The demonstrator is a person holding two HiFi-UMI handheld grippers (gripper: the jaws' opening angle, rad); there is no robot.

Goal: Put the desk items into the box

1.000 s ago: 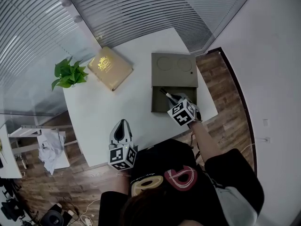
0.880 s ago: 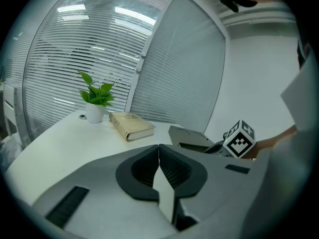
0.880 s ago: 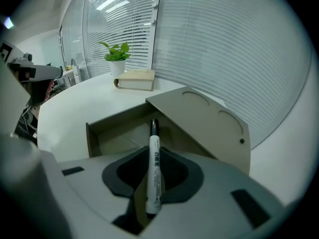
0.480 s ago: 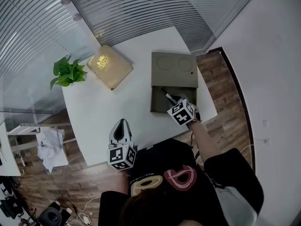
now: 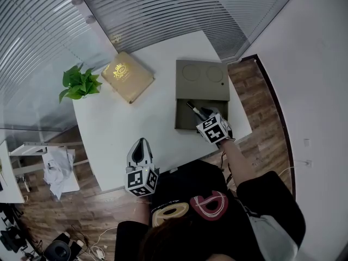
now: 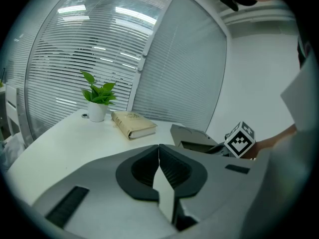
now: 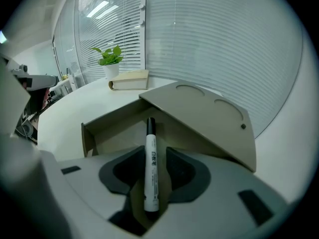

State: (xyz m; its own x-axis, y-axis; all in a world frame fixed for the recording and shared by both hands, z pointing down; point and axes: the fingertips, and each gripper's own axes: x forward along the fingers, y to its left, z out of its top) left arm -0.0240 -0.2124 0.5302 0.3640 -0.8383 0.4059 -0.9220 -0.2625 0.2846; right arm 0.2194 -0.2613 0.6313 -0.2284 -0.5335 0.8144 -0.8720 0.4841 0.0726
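An olive cardboard box [image 5: 184,125] stands on the white desk [image 5: 119,129] with its lid [image 5: 202,80] folded back. My right gripper [image 5: 203,116] hangs over the box opening. A white marker with a black cap [image 7: 150,133] stands between its jaws, tip toward the box interior [image 7: 124,121]. The jaws of the right gripper [image 7: 149,176] have just been opening, and a gap shows on each side of the marker. My left gripper [image 5: 141,143] hovers over the near desk edge, shut and empty, its pads meeting [image 6: 159,151].
A tan book [image 5: 126,78] with a gold emblem lies at the far left of the desk. Beside it, at the desk's left edge, stands a small potted plant [image 5: 79,84]. Window blinds line the far side. Wooden floor lies right of the desk.
The right gripper's marker cube has shifted slightly to the right and rolled a little over the box. The left gripper has stayed put.
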